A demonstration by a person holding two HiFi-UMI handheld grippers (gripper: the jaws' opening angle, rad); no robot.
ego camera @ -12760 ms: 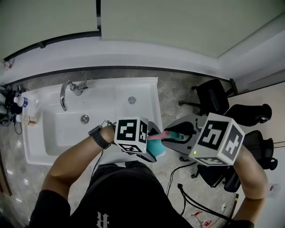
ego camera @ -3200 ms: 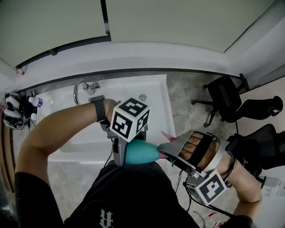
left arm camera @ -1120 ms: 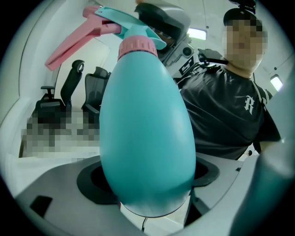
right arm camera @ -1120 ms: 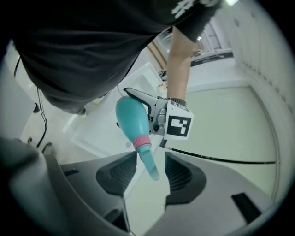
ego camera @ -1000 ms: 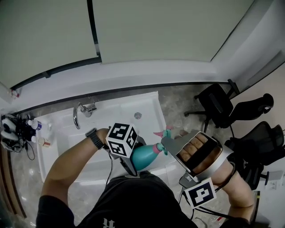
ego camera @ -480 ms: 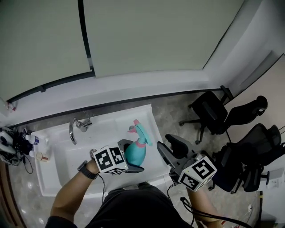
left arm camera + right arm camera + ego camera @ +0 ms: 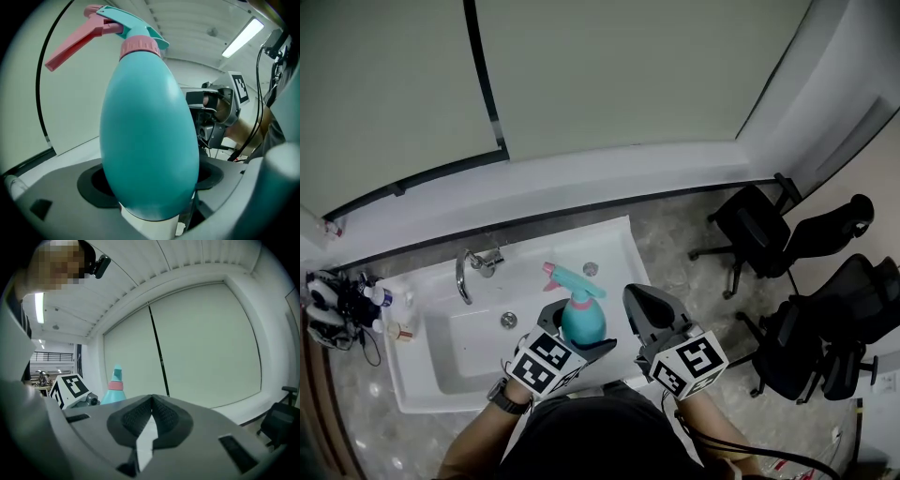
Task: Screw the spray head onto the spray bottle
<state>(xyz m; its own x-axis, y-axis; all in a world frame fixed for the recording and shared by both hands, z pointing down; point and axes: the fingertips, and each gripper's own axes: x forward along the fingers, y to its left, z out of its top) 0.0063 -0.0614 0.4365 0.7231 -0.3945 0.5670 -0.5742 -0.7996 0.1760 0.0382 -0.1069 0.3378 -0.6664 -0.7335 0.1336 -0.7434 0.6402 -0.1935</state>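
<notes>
A teal egg-shaped spray bottle stands upright over the sink, its teal spray head with pink trigger and pink collar seated on the neck. My left gripper is shut on the bottle's belly, which fills the left gripper view. My right gripper hangs just right of the bottle, apart from it. Its jaws are closing until the pads meet, with nothing between them. The right gripper view shows the bottle off to its left.
A white sink with a chrome faucet lies under the hands. Small bottles crowd the counter at far left. Black office chairs stand on the stone floor at right. A pale wall runs behind.
My right gripper has come off the spray head, drawn back to the right and shut empty. The left gripper has swung the bottle upright over the sink.
</notes>
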